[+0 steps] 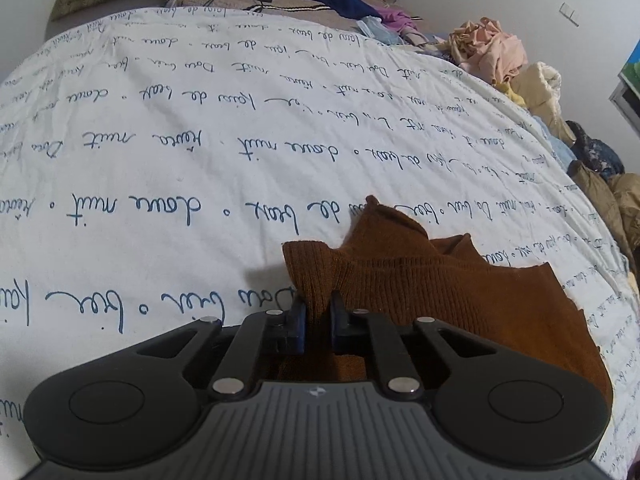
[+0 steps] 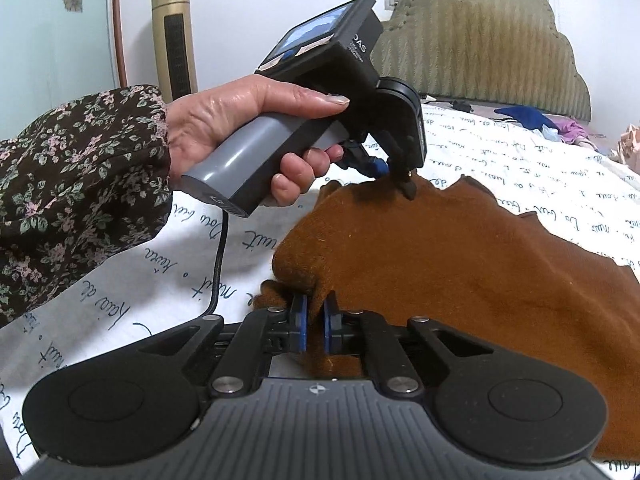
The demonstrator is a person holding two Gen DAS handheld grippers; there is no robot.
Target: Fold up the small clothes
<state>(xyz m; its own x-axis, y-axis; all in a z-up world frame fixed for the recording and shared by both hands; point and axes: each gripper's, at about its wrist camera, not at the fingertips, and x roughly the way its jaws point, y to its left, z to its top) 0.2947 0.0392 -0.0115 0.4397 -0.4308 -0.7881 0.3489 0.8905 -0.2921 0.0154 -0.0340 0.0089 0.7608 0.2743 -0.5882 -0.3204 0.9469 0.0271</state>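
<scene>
left wrist: ribbed rust-brown knit garment (image 1: 420, 280)

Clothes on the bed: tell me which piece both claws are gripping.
The brown knit garment, spread in front; the peach and cream pieces sit untouched in the pile along the bed's edge.

home bedroom | I'm working over a bed (image 1: 200, 160) — script-printed quilt, padded headboard (image 2: 480, 40) | clothes pile (image 1: 488, 52) alongside — tower fan (image 2: 174, 32) by wall

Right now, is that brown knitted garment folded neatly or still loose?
Still loose: the brown garment drapes unevenly over the bedspread, its edge pinched in both tongs, left and right.
</scene>
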